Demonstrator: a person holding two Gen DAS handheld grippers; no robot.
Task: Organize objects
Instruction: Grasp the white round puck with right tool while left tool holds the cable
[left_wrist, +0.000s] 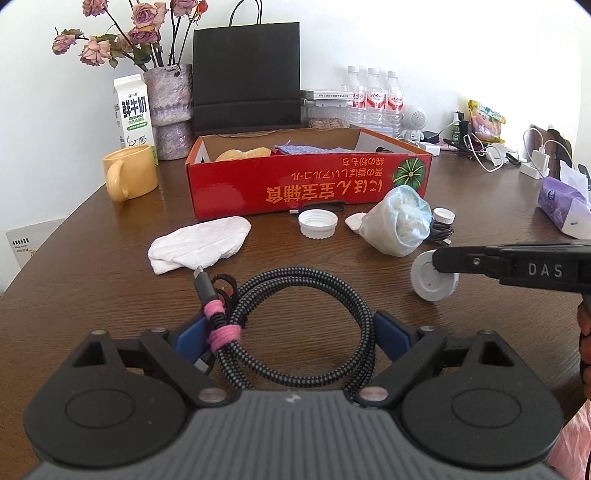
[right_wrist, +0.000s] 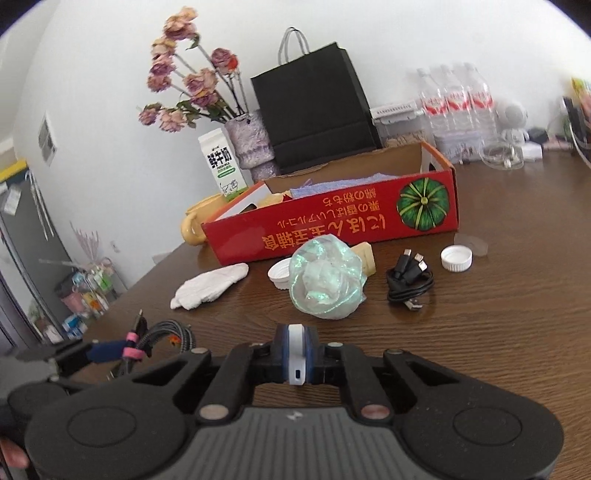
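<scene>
left gripper (left_wrist: 291, 332): my jaws stand wide around the braided cable coil (left_wrist: 295, 325), blue pads at either side of the loop; can't tell whether the pads actually press on it.
braided cable coil: grey-black, bound with a pink tie (left_wrist: 221, 328), on the table (left_wrist: 92, 280) right in front of me, plug end pointing at the white cloth (left_wrist: 199, 245).
right gripper (right_wrist: 297, 354): clamped tight on the white round puck (left_wrist: 432, 280), pinched edge-on between my pads.
red box (left_wrist: 306, 181): open-topped, further back mid-table, blue cloth (left_wrist: 306, 148) inside.
loose on table: wrapped plastic bundle (right_wrist: 325, 282), black cable bundle (right_wrist: 410, 284), two white caps (right_wrist: 456, 258), all just in front of the box.
behind box: black paper bag (left_wrist: 246, 77), vase of dried roses (left_wrist: 171, 107), milk carton (left_wrist: 132, 110), yellow mug (left_wrist: 129, 171).
</scene>
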